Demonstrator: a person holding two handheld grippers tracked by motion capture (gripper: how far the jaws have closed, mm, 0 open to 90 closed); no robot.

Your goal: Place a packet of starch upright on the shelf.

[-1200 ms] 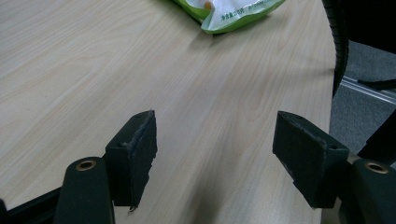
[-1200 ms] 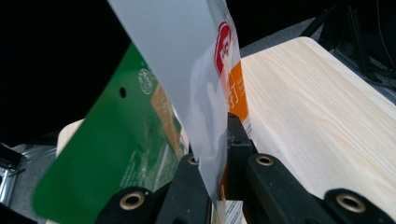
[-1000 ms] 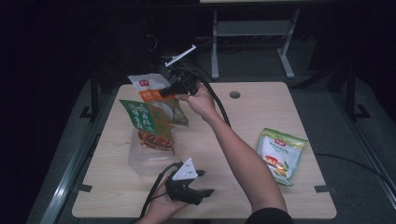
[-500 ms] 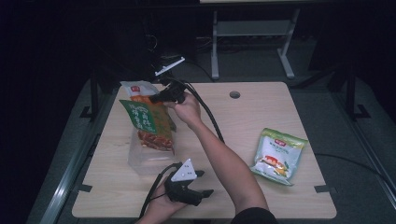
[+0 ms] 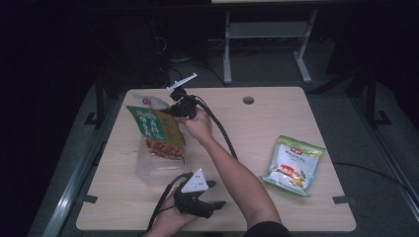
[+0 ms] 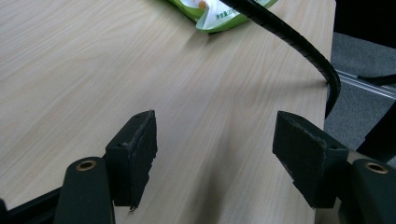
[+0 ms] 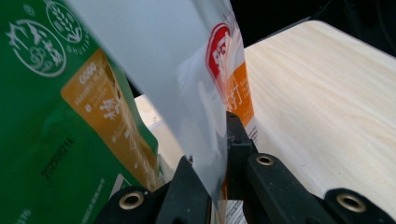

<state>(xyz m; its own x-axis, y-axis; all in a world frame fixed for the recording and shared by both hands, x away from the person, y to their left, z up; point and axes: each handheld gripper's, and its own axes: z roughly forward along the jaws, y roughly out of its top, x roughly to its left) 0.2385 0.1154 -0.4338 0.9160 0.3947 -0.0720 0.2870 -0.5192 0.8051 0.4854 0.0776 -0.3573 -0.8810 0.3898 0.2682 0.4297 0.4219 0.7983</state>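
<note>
My right gripper (image 5: 172, 109) (image 7: 212, 140) is shut on the edge of a white snack packet (image 5: 147, 102) (image 7: 205, 84) with a red and orange label. It holds the packet upright just behind a green packet (image 5: 159, 132) (image 7: 60, 121). The green packet stands in a clear plastic container (image 5: 154, 170) on the left of the table. My left gripper (image 5: 216, 203) (image 6: 215, 140) rests near the table's front edge, open, with bare wood between its jaws. Its black cable (image 6: 299, 42) crosses the left gripper view.
A green and white snack packet (image 5: 292, 165) (image 6: 210, 11) lies flat on the right of the wooden table (image 5: 306, 118). A cable hole (image 5: 248, 100) sits near the far edge. A grey metal frame (image 5: 267, 29) stands beyond the table.
My right gripper has moved left and down with the white packet, which now sits close behind the green packet. The left gripper has stayed still.
</note>
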